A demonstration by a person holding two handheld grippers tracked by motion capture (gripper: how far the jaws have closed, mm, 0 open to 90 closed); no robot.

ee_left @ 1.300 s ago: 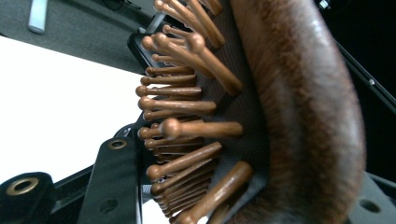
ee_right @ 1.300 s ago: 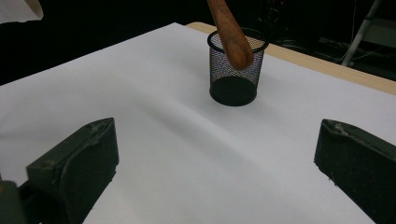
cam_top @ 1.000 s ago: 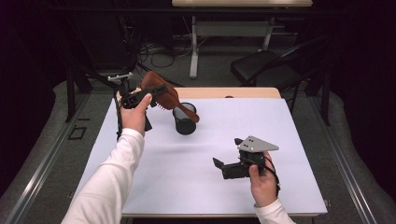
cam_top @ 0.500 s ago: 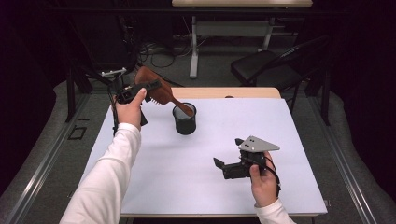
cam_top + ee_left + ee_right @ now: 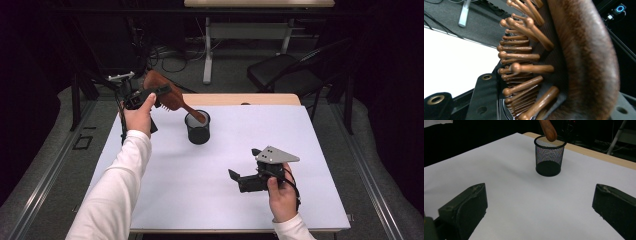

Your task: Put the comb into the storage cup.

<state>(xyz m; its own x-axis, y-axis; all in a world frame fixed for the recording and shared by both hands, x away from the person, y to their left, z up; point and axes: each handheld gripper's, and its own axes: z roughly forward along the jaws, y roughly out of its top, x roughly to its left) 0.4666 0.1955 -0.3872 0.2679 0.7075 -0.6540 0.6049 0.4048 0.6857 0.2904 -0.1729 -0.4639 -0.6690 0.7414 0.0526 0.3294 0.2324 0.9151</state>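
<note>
A brown wooden hairbrush (image 5: 173, 98) hangs tilted over the table's far left, head up. My left gripper (image 5: 159, 92) is shut on that head. Its handle slopes down to the right, and the tip sits at the mouth of a black mesh cup (image 5: 198, 131). In the left gripper view the brush (image 5: 584, 62) sits between the jaws with its wooden bristles (image 5: 524, 67) facing left; the left gripper (image 5: 554, 106) is clamped on it. My right gripper (image 5: 243, 176) rests open near the front right. Its own view has the right gripper (image 5: 540, 207) wide apart, aimed at the cup (image 5: 549, 157) with the handle tip (image 5: 547, 128) above the rim.
The white table sheet (image 5: 200, 190) spreads between the two hands. A wooden strip (image 5: 250, 99) borders its far edge. Beyond it stand a dark chair (image 5: 295, 70) and a table frame (image 5: 207, 55) on the floor.
My left gripper has drawn back towards the far left with the brush, and the handle tip now sits at the cup's mouth. The right gripper has not moved.
</note>
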